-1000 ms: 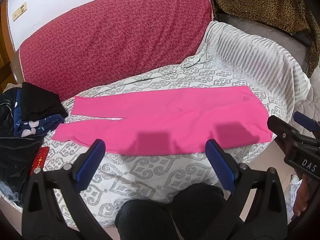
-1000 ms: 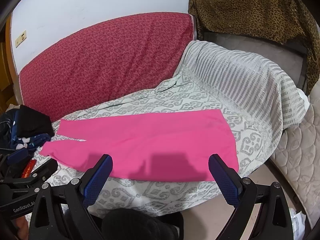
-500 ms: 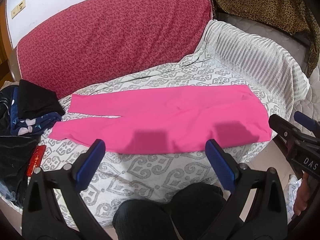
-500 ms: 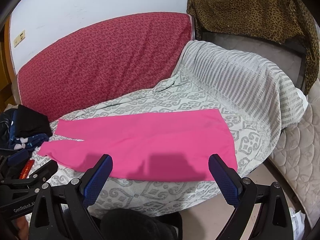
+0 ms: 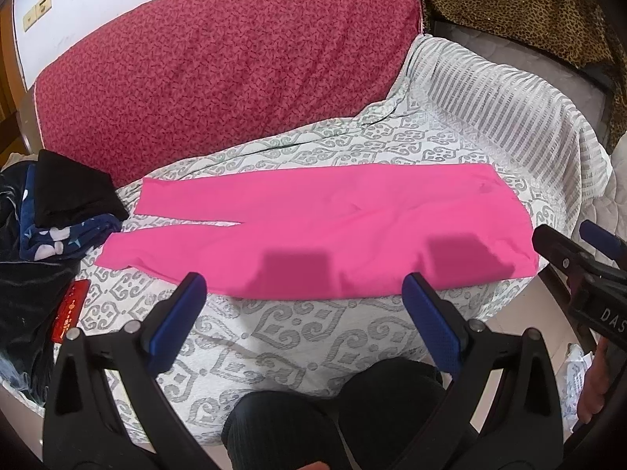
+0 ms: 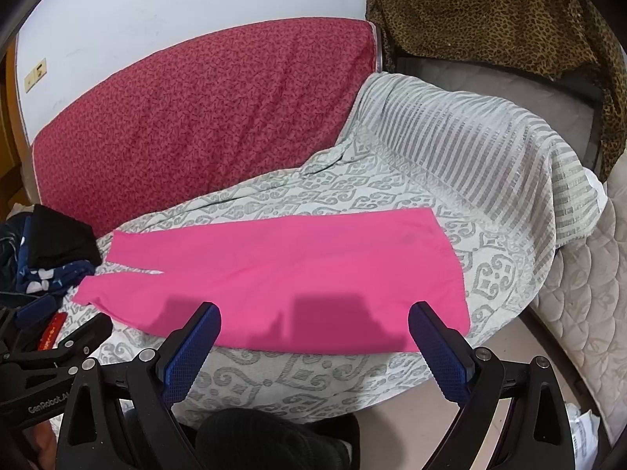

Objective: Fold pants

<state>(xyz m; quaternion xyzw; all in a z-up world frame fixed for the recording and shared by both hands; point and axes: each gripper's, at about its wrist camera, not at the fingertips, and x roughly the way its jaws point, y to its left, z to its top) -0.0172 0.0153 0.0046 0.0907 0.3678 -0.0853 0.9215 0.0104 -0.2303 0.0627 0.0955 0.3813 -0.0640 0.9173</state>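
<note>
Left to right from my feed: pile of dark clothes (image 5: 58, 211) at the left end of the couch, just off the cuffs; small red packet (image 5: 70, 309) beside it on the patterned cover (image 5: 298, 337); then the pink pants (image 5: 313, 231) laid flat lengthwise on the seat, cuffs left, waist right, the legs splitting only near the cuffs; striped throw (image 5: 509, 117) draped over the right end past the waist.

Left gripper (image 5: 301, 297) is spread wide, nothing between the pads, hovering over the near edge of the pants roughly mid-leg; not touching cloth as far as I can tell. Right gripper (image 6: 313, 325) likewise released and empty, held above the near edge toward the waist end; its jaws also show at the right rim of the left camera.

Handling, my read: thin stretchy fabric; light, limp, no stiffness to speak of; it'll drape and drag rather than hold shape; likely to cling a bit to the textured cover, so lift before moving, don't slide. Pinch only the top garment, not the cover under it.

Grab points I'd pick: left on the cuffs, both legs in one pinch; right on the waistband corner nearest me; pads well onto the cloth, since a shallow bite on slick knit may slip.
</note>
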